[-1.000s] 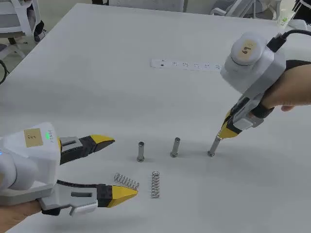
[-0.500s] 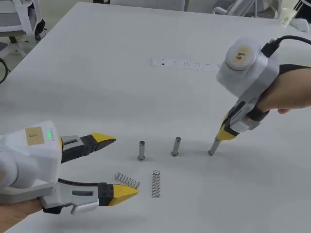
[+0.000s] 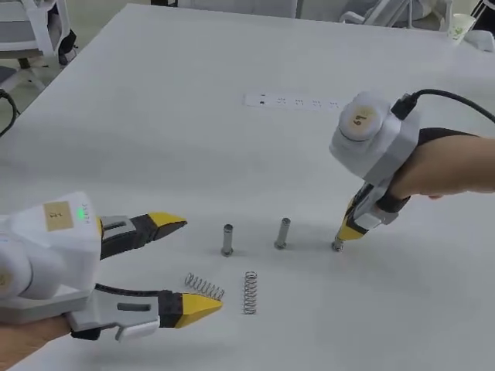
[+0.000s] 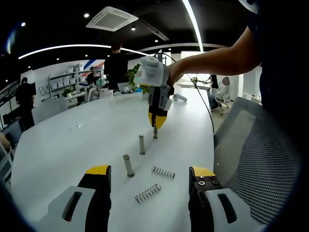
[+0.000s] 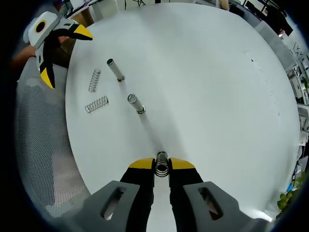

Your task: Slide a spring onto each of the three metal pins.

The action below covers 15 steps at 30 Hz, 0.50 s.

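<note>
Right tool (image 3: 346, 232) centre right, pinched shut on a spring (image 5: 162, 163) over the end pin (image 3: 338, 244), left tool (image 3: 203, 264) lower left, gaping empty, two loose springs (image 3: 203, 286) (image 3: 250, 291) on the surface (image 3: 155, 116) below two bare pins (image 3: 227, 239) (image 3: 283, 233).

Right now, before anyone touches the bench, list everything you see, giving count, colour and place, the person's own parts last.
white table: one, white, beneath everything.
silver metal pins: three, silver, upright in a row.
loose coiled wire springs: two, silver, lying before the pins.
held coiled wire spring: one, silver, between jaws over the rightmost pin.
long white power strip: one, white, beyond the pins.
left gripper: one, white, yellow-tipped, open by the loose springs.
right gripper: one, same colours, shut on the held spring.
</note>
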Each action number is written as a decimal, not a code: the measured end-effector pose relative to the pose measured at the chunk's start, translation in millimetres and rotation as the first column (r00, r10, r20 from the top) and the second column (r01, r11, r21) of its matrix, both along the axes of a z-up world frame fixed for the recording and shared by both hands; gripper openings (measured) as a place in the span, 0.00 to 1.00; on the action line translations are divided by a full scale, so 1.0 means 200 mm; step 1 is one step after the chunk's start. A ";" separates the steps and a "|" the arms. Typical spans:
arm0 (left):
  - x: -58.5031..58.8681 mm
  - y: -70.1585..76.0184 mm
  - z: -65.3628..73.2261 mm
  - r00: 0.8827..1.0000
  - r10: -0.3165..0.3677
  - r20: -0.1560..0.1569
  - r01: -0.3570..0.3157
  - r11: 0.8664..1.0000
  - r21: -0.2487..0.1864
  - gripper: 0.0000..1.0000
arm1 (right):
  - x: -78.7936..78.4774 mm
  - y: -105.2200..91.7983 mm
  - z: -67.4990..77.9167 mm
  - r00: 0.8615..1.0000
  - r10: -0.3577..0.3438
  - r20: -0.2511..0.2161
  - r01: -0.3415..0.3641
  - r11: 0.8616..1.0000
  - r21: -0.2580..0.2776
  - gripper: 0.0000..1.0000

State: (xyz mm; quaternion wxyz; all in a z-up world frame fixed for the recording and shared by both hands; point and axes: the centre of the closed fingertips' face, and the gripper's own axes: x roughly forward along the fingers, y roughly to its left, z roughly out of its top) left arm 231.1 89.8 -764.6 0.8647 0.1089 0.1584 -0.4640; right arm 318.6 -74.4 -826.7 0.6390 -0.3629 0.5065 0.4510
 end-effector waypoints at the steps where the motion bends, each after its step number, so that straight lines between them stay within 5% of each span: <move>1: 0.00 0.00 0.00 1.000 0.000 0.000 0.000 1.000 -0.001 0.61 | 0.00 0.00 -0.01 1.000 -0.002 -0.001 0.002 1.000 0.000 0.09; 15: 0.00 0.00 0.01 1.000 0.008 0.002 -0.008 1.000 -0.005 0.60 | 0.00 -0.01 -0.06 1.000 -0.023 -0.008 0.023 1.000 0.006 0.09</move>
